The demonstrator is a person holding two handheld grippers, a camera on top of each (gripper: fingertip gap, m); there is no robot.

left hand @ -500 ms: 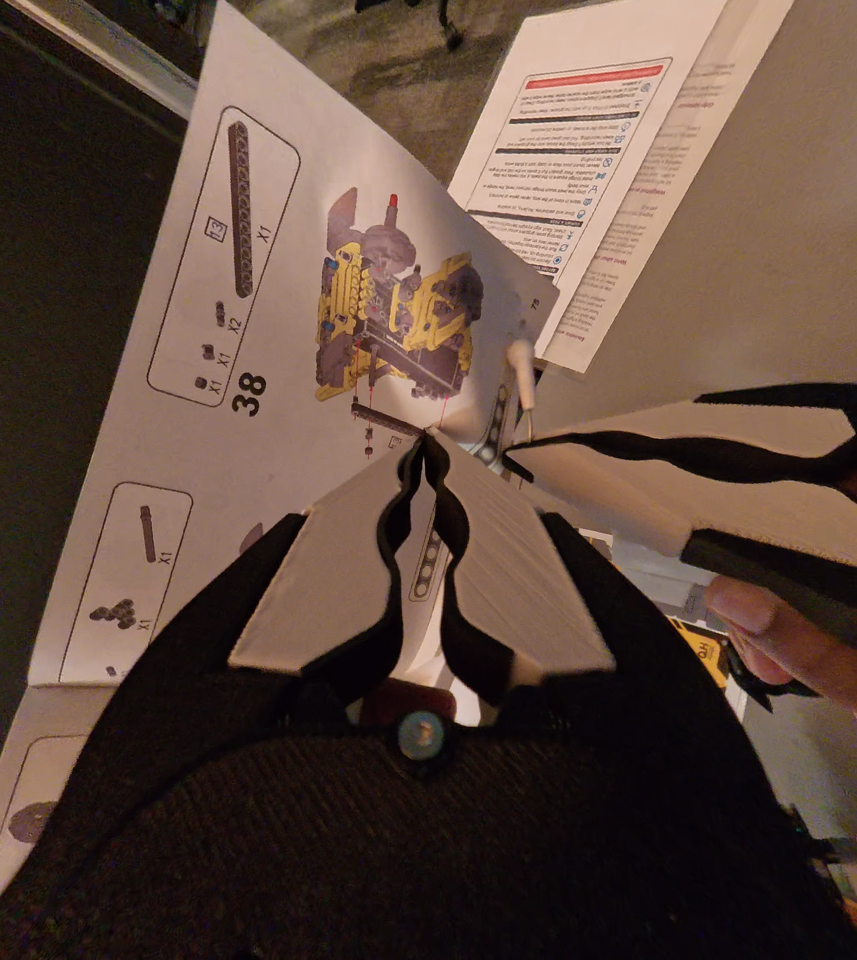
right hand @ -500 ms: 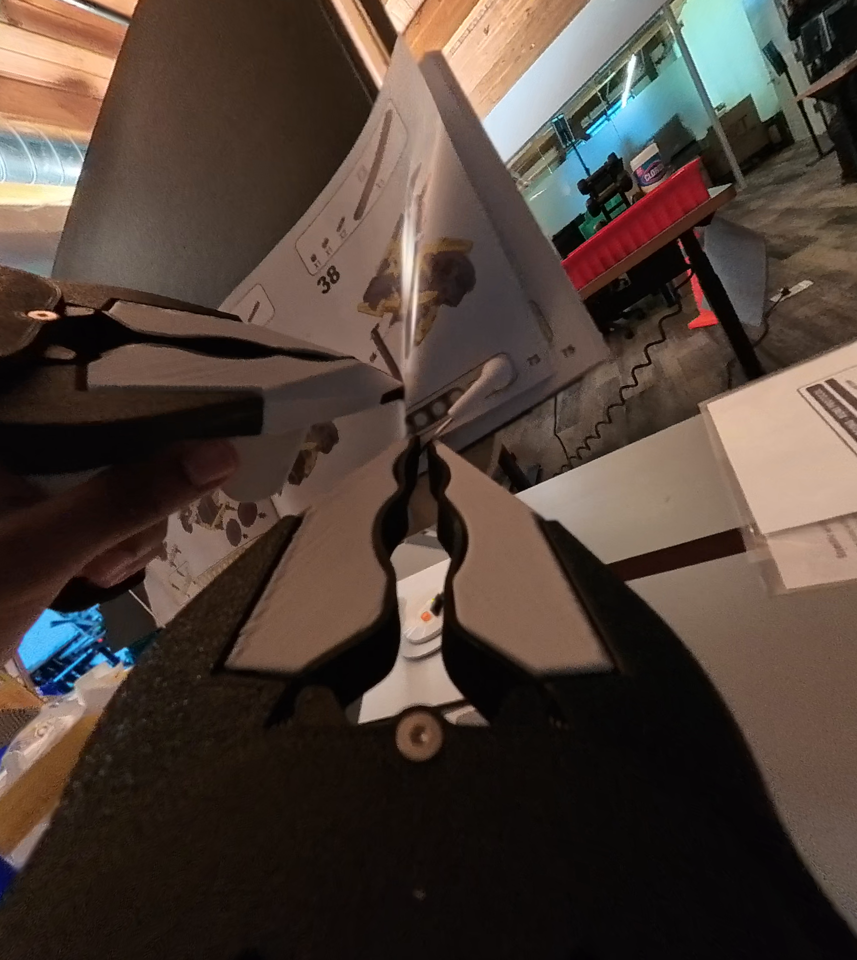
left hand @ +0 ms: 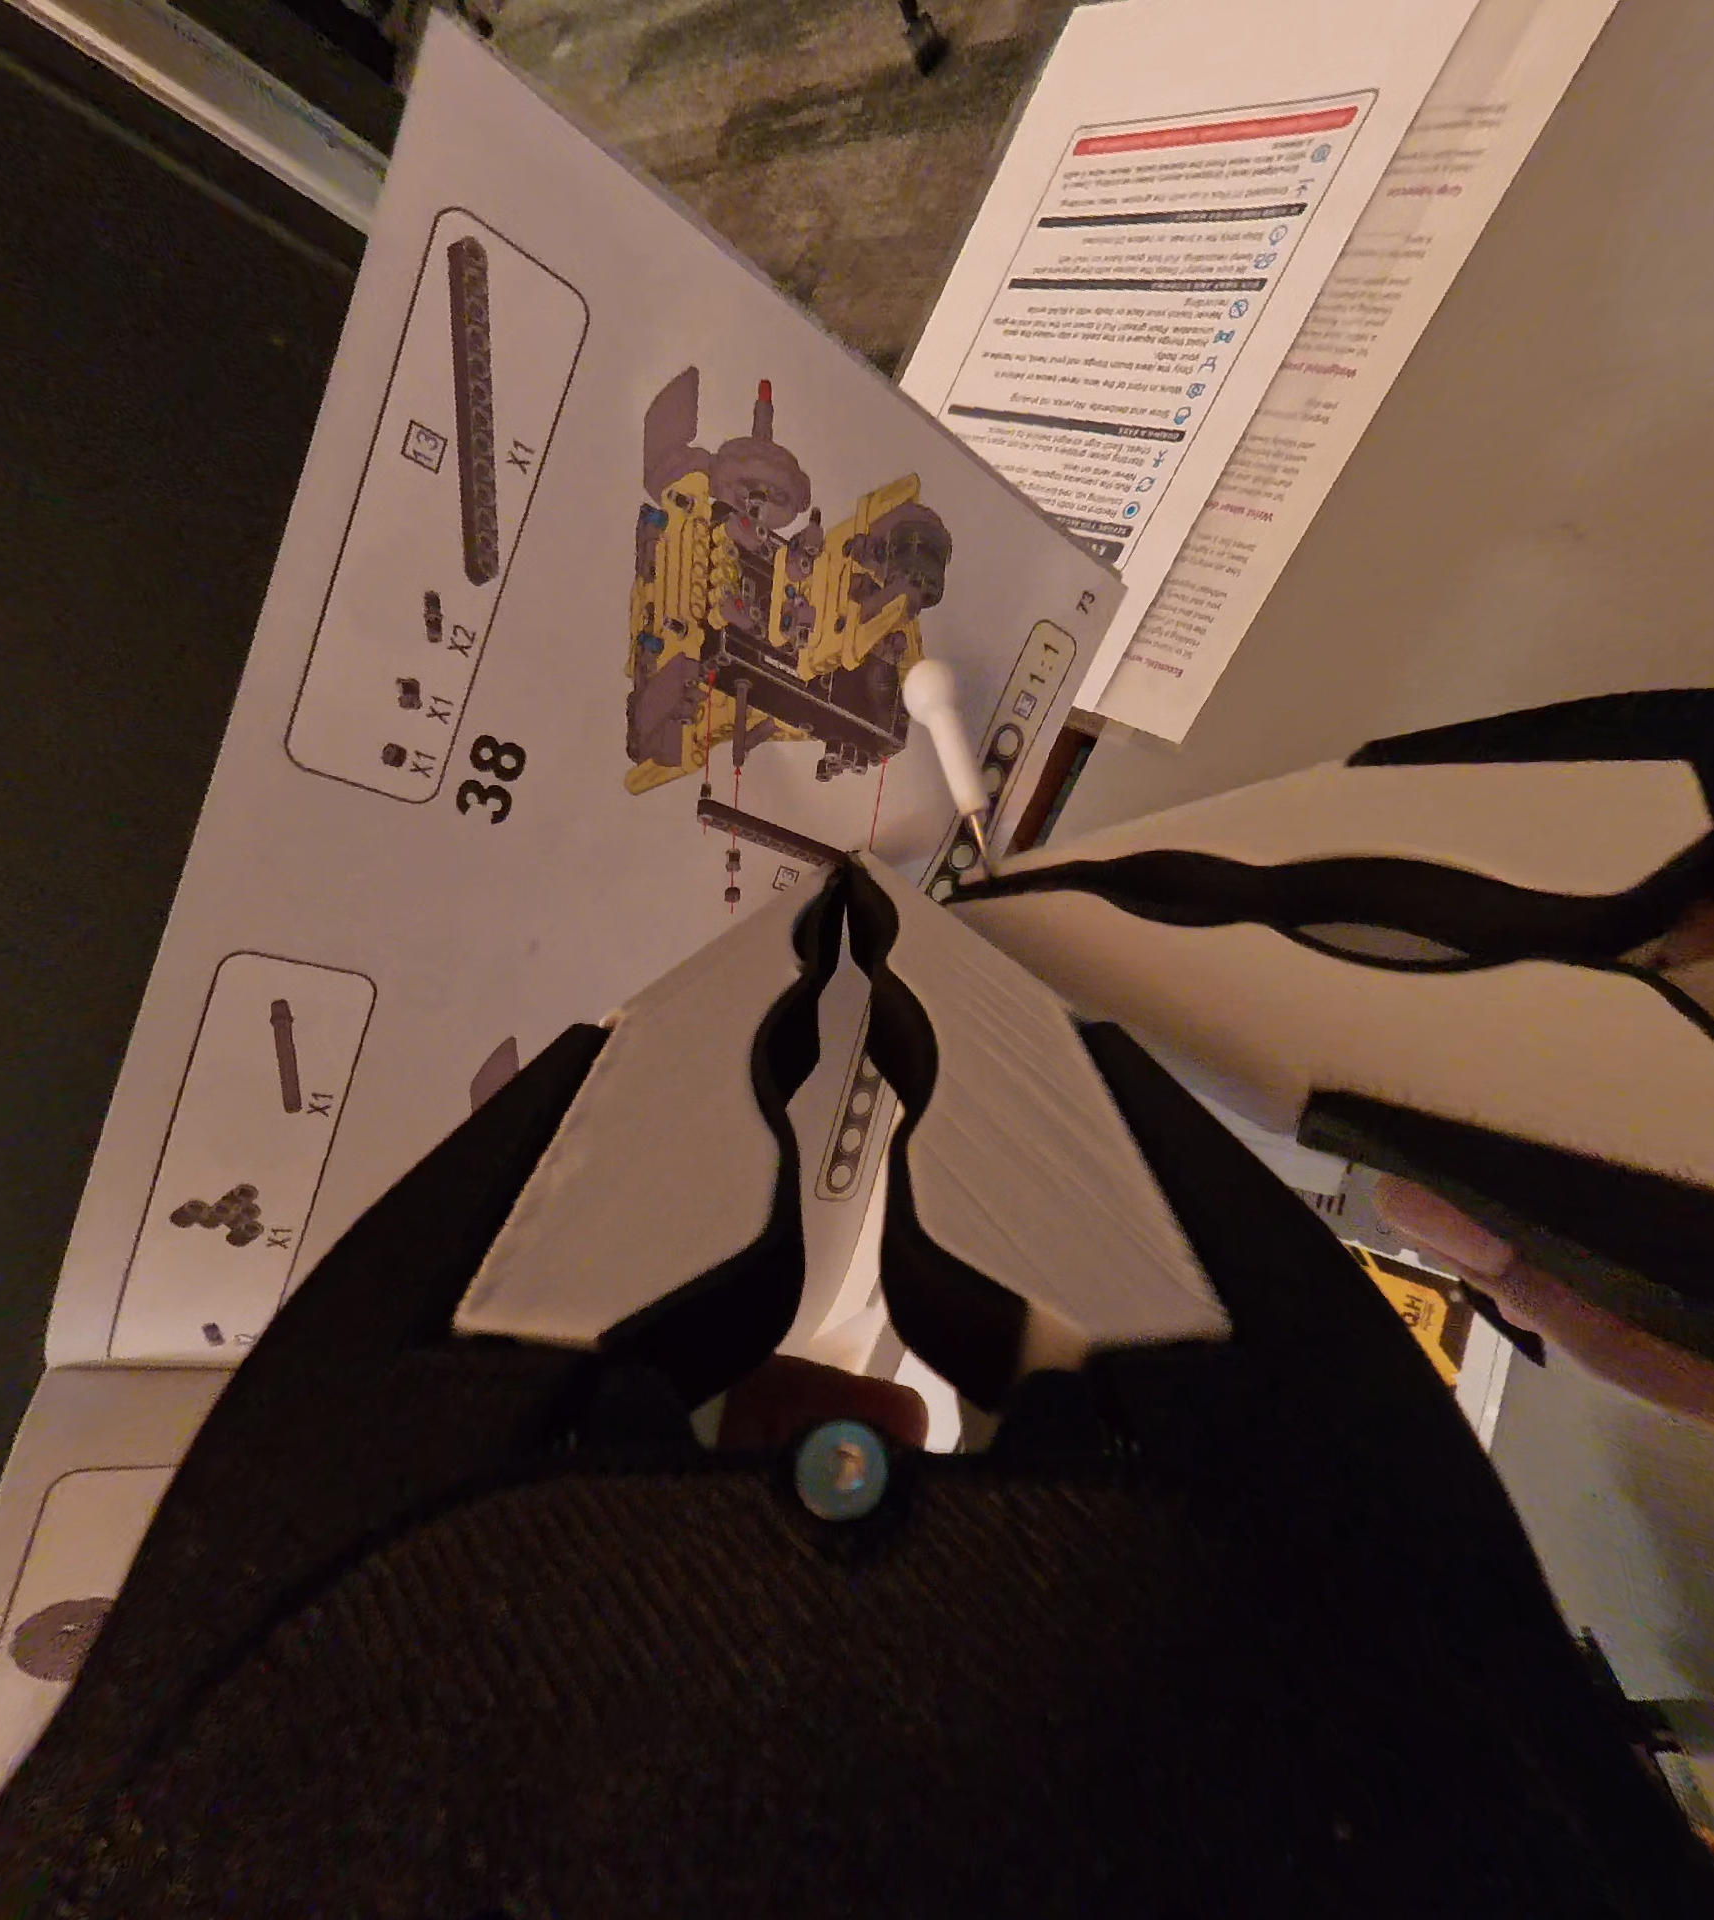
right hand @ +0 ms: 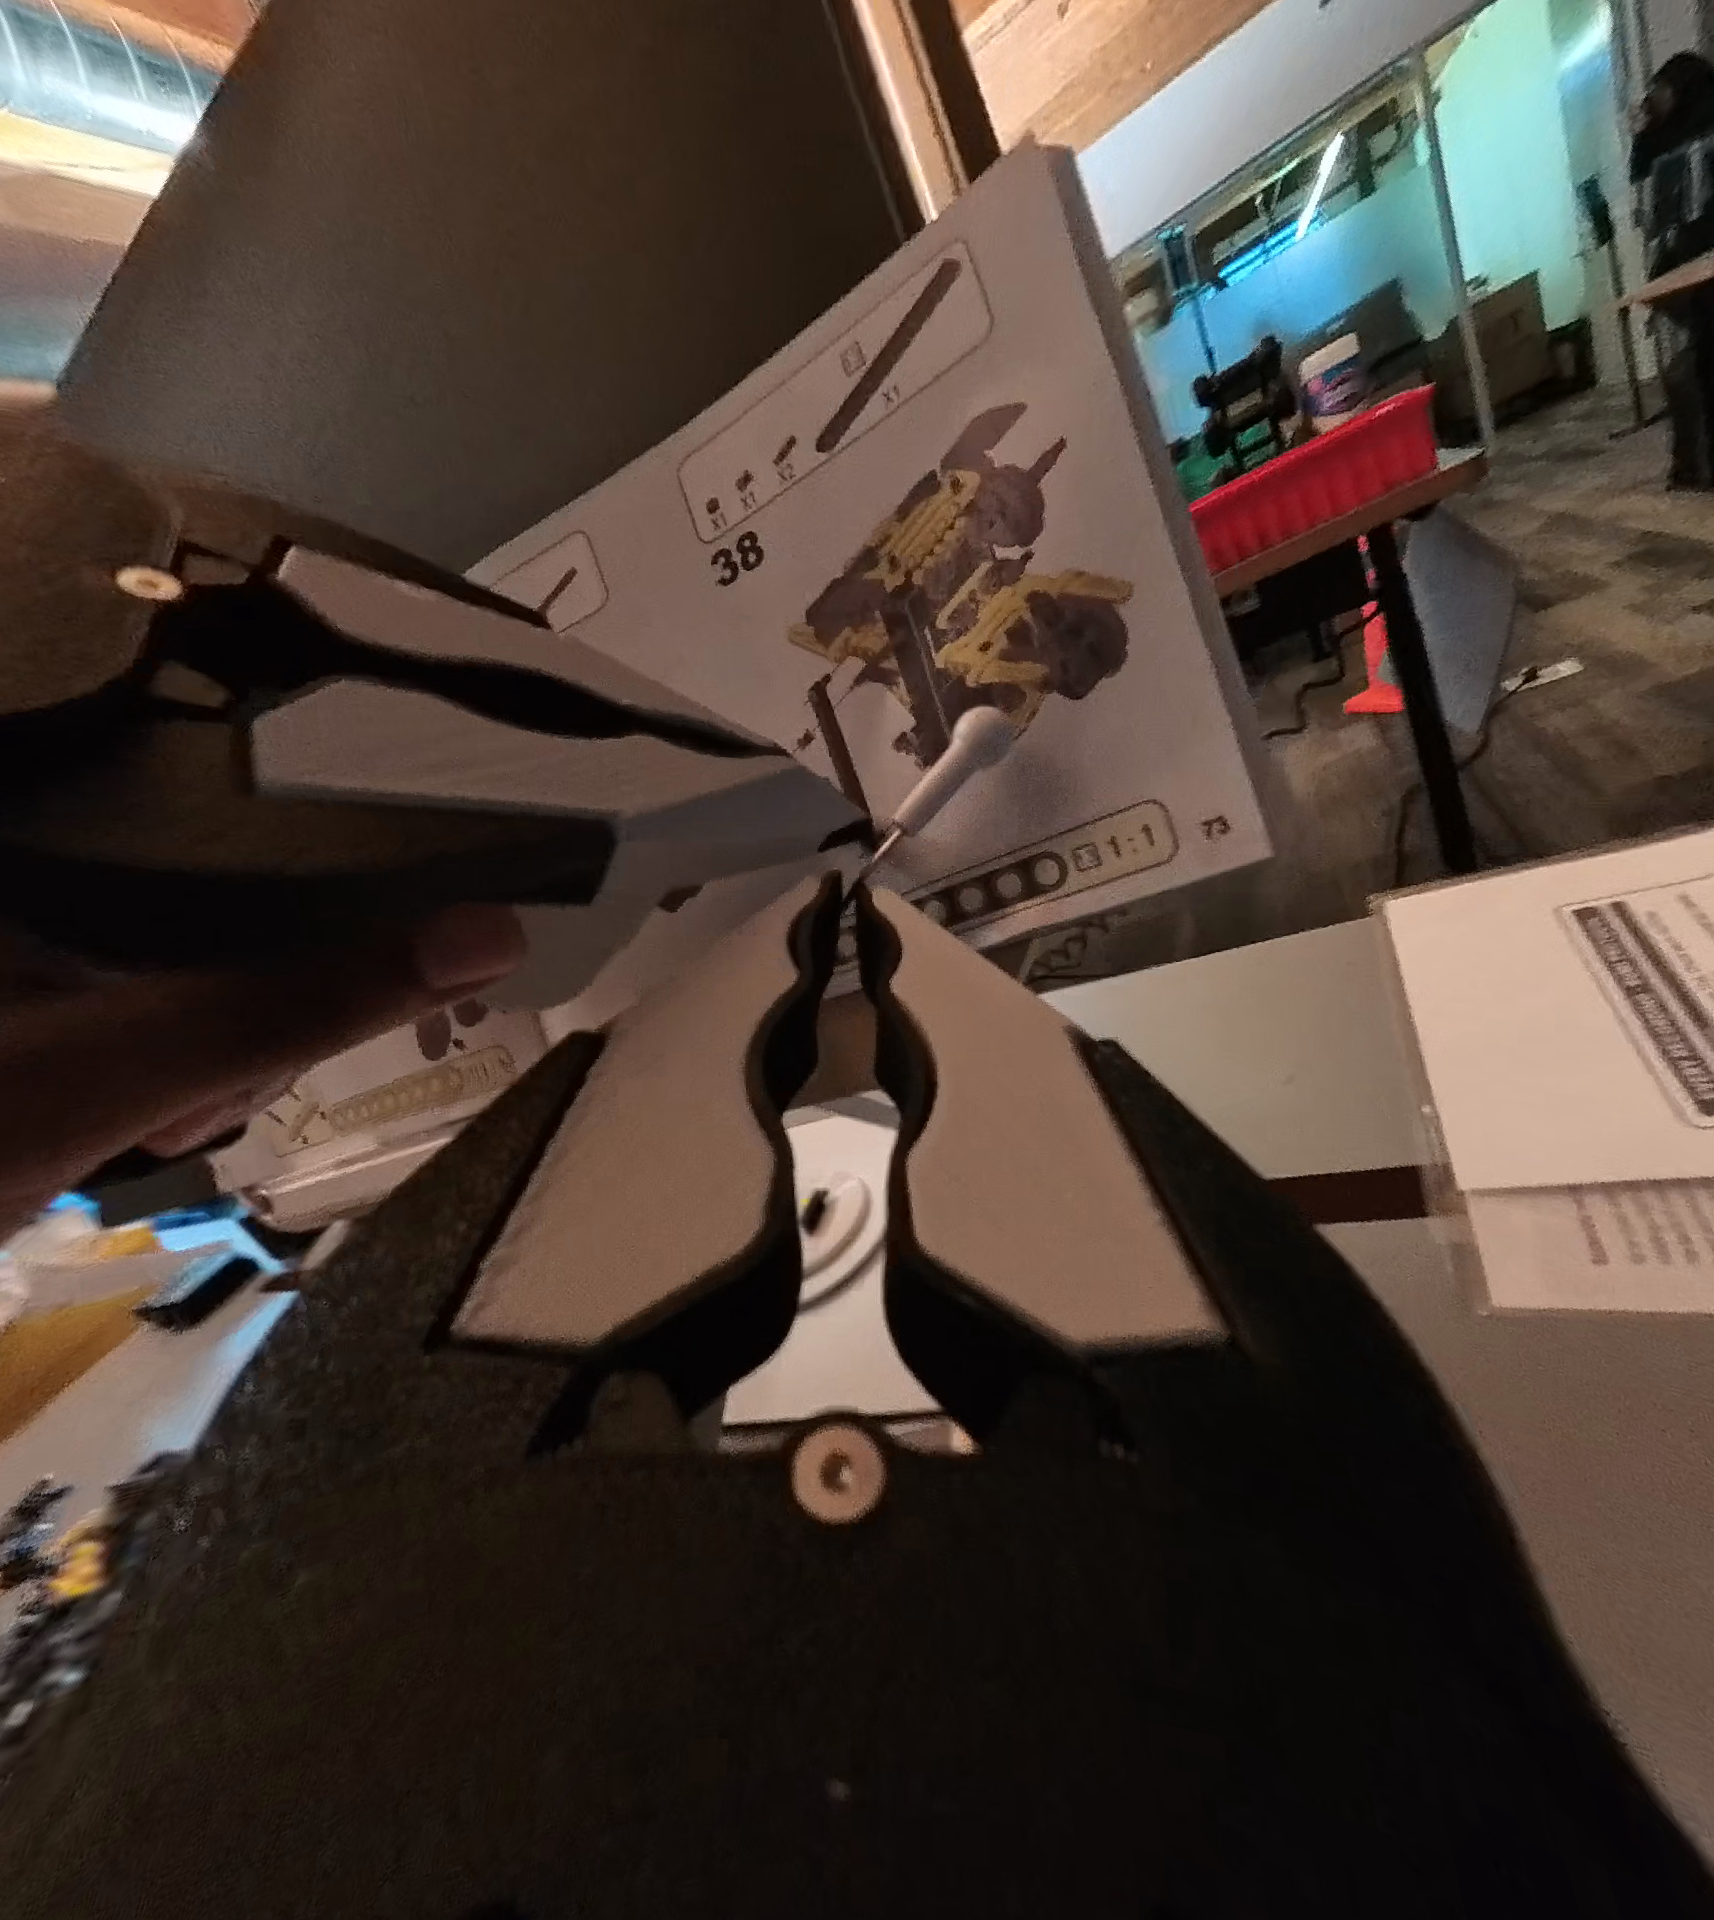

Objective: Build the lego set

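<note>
The left gripper (left hand: 845, 878) has its jaws pressed together, pinching the lower edge of the booklet (left hand: 562, 831)'s raised page. The right gripper (left hand: 972, 883), jaws likewise closed, clamps a white-handled tool (left hand: 941, 717) by its metal tip, just beside the left's tips. Farther off, a printed sheet (right hand: 1601, 1029) lies on the grey table (right hand: 1559, 1507).

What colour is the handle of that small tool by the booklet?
White handle, clearest in the left wrist view.

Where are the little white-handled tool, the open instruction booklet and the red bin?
white-handled tool (left hand: 941, 717), left wrist view, on its handle.
instruction booklet (left hand: 333, 831), left wrist view, on the open page.
red bin (right hand: 1320, 473), right wrist view, on its side wall.
</note>
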